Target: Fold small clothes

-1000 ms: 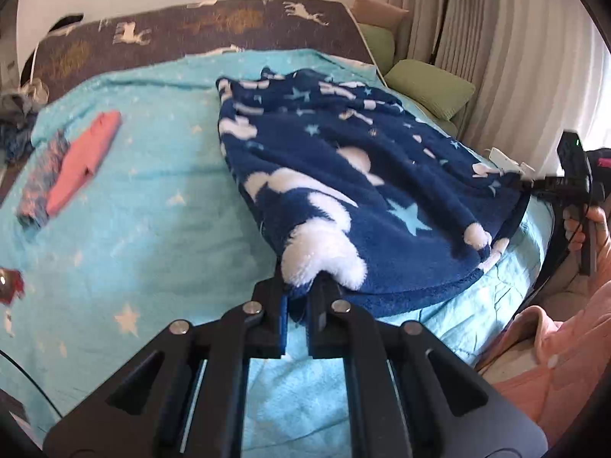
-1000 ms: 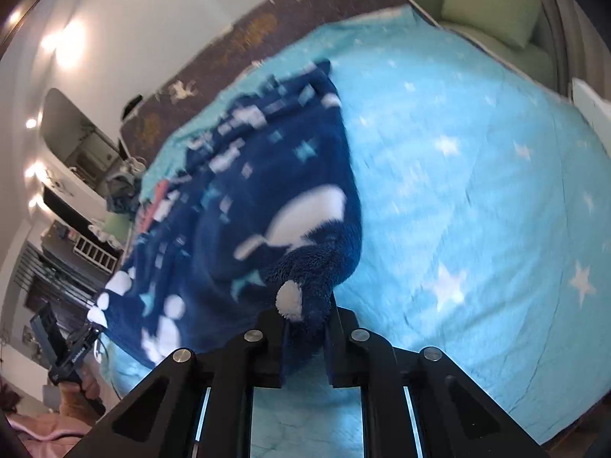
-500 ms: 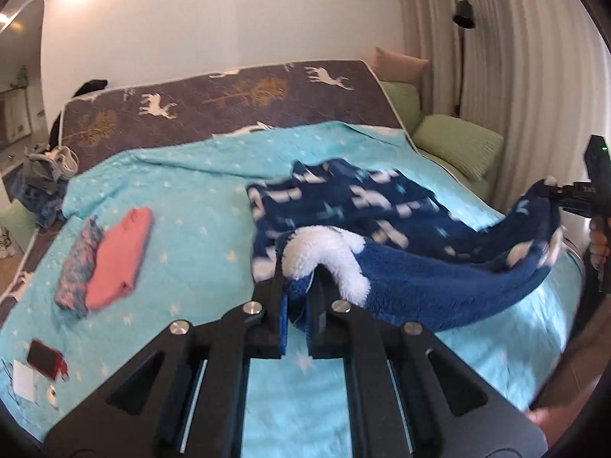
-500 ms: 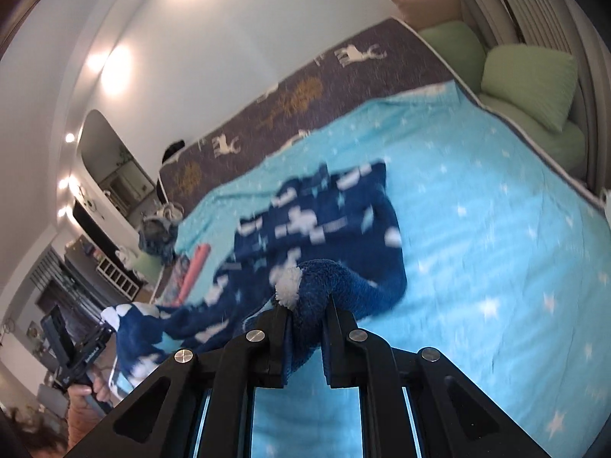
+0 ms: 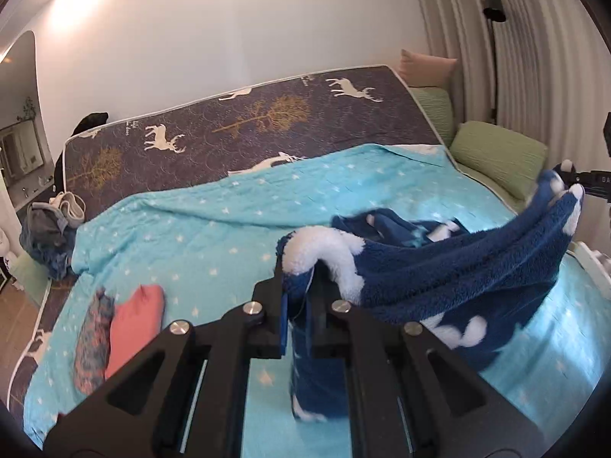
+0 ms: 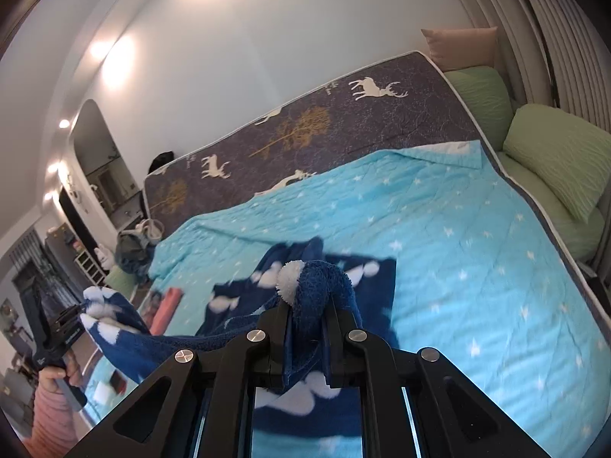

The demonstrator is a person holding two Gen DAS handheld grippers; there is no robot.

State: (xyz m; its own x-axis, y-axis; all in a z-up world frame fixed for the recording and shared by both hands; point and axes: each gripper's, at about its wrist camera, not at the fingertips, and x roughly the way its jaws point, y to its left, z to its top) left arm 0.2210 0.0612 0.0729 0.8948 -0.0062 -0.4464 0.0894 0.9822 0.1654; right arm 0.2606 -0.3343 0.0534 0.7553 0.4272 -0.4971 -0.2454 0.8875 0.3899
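Note:
A fluffy navy garment (image 5: pixel 469 271) with white moon and star shapes hangs in the air between my two grippers, above the bed. My left gripper (image 5: pixel 301 286) is shut on one corner of it. My right gripper (image 6: pixel 307 305) is shut on the other corner; it also shows at the right edge of the left wrist view (image 5: pixel 584 183). The garment (image 6: pixel 244 305) sags between them and its far end still rests on the light blue star-print bedspread (image 6: pixel 458 252). My left gripper also shows at the left of the right wrist view (image 6: pixel 72 316).
A folded pink garment (image 5: pixel 133 320) and a folded patterned one (image 5: pixel 93 339) lie on the bed's left side. A pile of clothes (image 5: pixel 49 229) sits at the far left. Green pillows (image 5: pixel 500 156) lie along the right edge by the curtain.
Both grippers have risen and lifted the navy garment's near edge off the bed. It now hangs stretched between them, where it lay flat a second ago.

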